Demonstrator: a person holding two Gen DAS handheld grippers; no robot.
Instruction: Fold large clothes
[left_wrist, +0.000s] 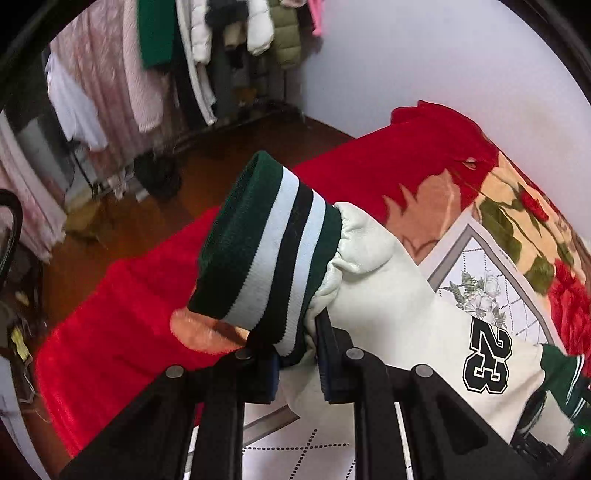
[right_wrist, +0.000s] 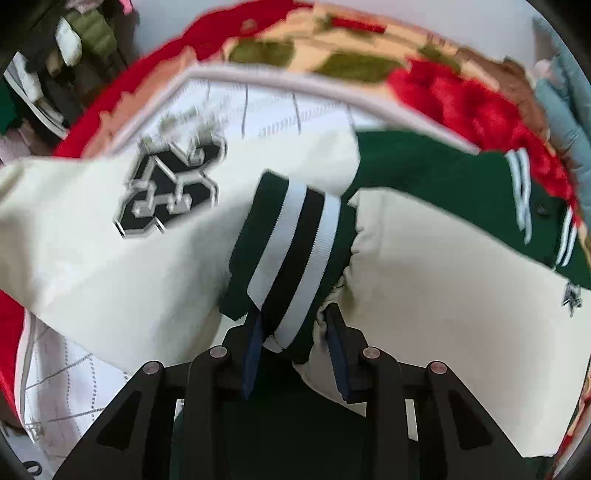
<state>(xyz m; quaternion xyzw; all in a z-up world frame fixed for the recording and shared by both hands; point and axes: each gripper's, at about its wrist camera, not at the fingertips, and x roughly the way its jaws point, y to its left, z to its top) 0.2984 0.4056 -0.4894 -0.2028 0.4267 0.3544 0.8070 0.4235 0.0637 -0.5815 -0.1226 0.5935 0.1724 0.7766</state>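
Both tongs are pinching a striped cuff of the same varsity jacket (right_wrist: 424, 295). The left tongs (left_wrist: 297, 354) are nearly pressed together on the left cuff (left_wrist: 266, 247), a green, white and black ribbed band, where it meets its cream sleeve (left_wrist: 406, 314); the cuff stands up above the fingers, held off the bed. That sleeve carries a black "23" patch (left_wrist: 487, 356) and trails away to the right. The right tongs (right_wrist: 293, 350) are clamped the same way on the other cuff (right_wrist: 288, 254), which pokes up between their blue pads (right_wrist: 253, 354). The jacket's green body (right_wrist: 443, 173) lies spread on a white quilted sheet (right_wrist: 277, 110) over a red floral blanket (left_wrist: 122, 332). Beyond the bed, a clothes rack (left_wrist: 166, 55) stands against the wall.
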